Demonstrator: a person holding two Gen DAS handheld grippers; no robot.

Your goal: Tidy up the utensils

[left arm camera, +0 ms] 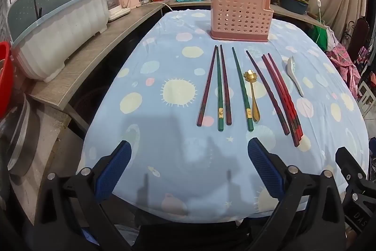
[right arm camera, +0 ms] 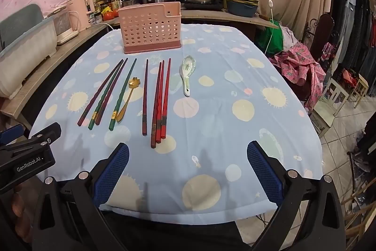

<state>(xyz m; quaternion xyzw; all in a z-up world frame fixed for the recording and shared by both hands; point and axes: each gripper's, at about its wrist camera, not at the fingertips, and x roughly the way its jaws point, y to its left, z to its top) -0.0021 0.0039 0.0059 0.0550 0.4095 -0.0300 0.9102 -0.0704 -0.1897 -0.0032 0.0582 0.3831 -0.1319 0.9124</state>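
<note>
Both tools hung back at the near edge of the table: the left gripper (left arm camera: 189, 165) spread wide with nothing between its blue pads, the right gripper (right arm camera: 188, 166) just the same — gaping, empty. Ahead on the pale blue tablecloth (left arm camera: 164, 133) lay the utensils in a loose row. On the left were three chopsticks (left arm camera: 217, 88), two dark red flanking a green one with a gold band. Next came a lone green chopstick (left arm camera: 242, 88) with a gold spoon (left arm camera: 252, 95), flower-shaped at the bowl, tucked just beside it. Then a dark red stick and a tight bundle of red chopsticks (left arm camera: 282, 98). Far right — a white ceramic spoon (right arm camera: 187, 73) with green pattern. Behind them stood the pink perforated holder (left arm camera: 239, 15), upright.
</note>
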